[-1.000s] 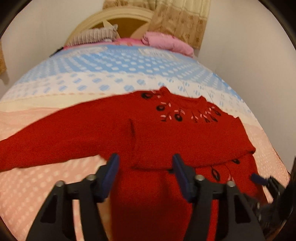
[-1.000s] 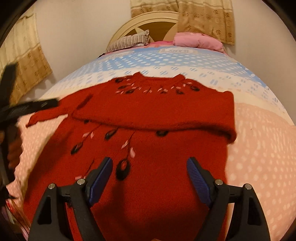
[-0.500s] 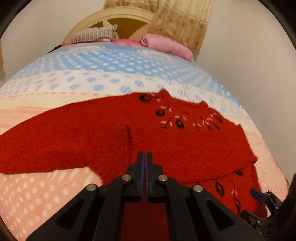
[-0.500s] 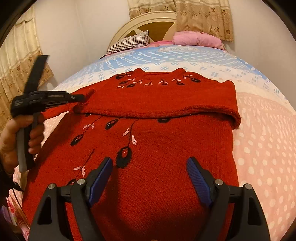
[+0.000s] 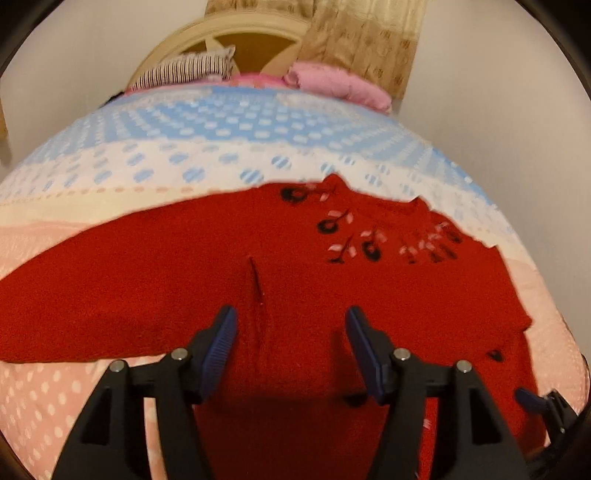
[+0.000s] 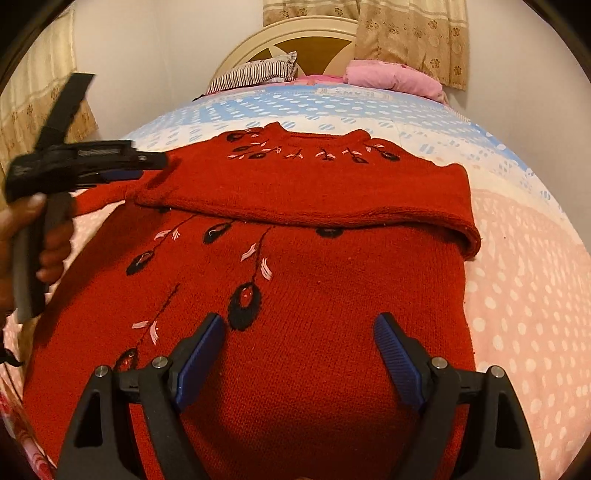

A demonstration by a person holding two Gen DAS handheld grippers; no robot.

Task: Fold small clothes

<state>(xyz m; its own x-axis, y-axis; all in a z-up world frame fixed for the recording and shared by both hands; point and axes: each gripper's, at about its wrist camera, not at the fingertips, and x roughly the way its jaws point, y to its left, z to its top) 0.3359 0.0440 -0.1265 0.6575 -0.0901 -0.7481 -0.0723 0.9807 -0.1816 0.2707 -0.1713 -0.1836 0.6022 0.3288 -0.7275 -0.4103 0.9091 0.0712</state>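
So the red sweater (image 6: pixel 303 295) is lying flat on the bed (image 6: pixel 524 295), neck end toward the headboard (image 6: pixel 295 40), and one sleeve is already folded across the chest, making a band with a rolled edge at the right side in the right wrist view. Black-and-pink flower embroidery runs around the collar and down the front. The left gripper (image 5: pixel 290 332) sits over the spot where the other sleeve joins the body; that sleeve stretches out flat to the left in its own view. Its jaws have just been opening and now stand apart, with nothing pinched between the blue pads, only knit showing under the gap. From the right wrist view you can see the same tool at the left edge, held by a hand (image 6: pixel 33 243) on its grip. The right gripper (image 6: pixel 299 354) hovers over the lower front of the sweater with its jaws spread wide, not gripping anything. Striped pillow (image 6: pixel 255 72) and pink pillow (image 6: pixel 395 79) sit up by the headboard, curtains (image 6: pixel 410 33) behind.
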